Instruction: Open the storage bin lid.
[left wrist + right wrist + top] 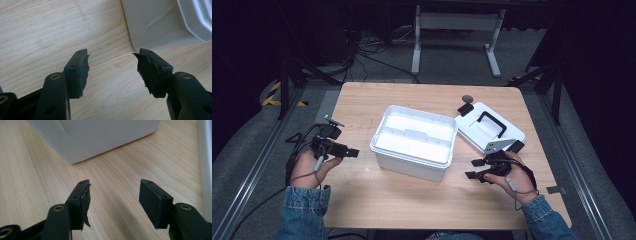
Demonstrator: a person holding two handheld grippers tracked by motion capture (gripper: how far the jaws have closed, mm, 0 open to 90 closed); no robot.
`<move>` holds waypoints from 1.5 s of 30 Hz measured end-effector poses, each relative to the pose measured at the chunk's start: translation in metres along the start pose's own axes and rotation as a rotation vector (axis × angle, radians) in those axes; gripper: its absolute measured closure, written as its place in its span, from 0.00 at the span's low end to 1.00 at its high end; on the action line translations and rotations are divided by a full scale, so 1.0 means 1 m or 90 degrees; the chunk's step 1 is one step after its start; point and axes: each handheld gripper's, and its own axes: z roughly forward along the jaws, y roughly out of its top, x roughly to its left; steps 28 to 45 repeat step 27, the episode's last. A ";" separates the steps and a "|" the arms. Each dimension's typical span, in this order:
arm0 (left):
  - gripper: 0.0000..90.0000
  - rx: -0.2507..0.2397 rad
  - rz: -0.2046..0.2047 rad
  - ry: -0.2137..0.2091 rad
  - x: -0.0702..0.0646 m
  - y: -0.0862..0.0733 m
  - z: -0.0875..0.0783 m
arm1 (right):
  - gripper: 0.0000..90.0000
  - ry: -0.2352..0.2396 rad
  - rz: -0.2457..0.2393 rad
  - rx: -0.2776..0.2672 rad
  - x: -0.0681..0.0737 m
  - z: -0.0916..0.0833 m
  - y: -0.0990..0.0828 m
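A white open box [414,141] sits at the middle of the wooden table [362,195], and its white lid [489,127] with a black handle lies to its right. My left gripper [353,152] is left of the box, held by a hand, and its jaws stand open and empty. In the left gripper view the left gripper [112,72] points at the box's lower corner [150,22]. My right gripper [474,169] is held near the box's front right corner, open and empty. The right gripper [113,200] faces the box wall [100,137] over bare wood.
A small grey disc [467,98] lies at the table's far edge behind the lid. The lid's edge [206,165] runs along the right side of the right gripper view. Beyond the table are a white table frame [457,30] and floor cables.
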 end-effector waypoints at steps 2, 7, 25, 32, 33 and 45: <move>0.47 0.000 -0.001 0.001 0.000 0.000 0.000 | 0.46 0.004 -0.011 -0.002 0.001 0.007 -0.002; 0.47 0.002 -0.002 0.000 0.001 0.000 0.001 | 0.44 -0.001 -0.026 -0.003 0.004 0.015 -0.004; 0.48 -0.001 -0.004 0.000 0.002 0.000 0.002 | 0.39 -0.024 -0.054 -0.025 0.008 0.036 -0.011; 0.48 -0.002 -0.004 0.001 0.003 0.000 0.002 | 0.39 -0.027 -0.056 -0.026 0.008 0.037 -0.011; 0.48 -0.002 -0.004 0.001 0.003 0.000 0.002 | 0.39 -0.027 -0.056 -0.026 0.008 0.037 -0.011; 0.48 -0.002 -0.004 0.001 0.003 0.000 0.002 | 0.39 -0.027 -0.056 -0.026 0.008 0.037 -0.011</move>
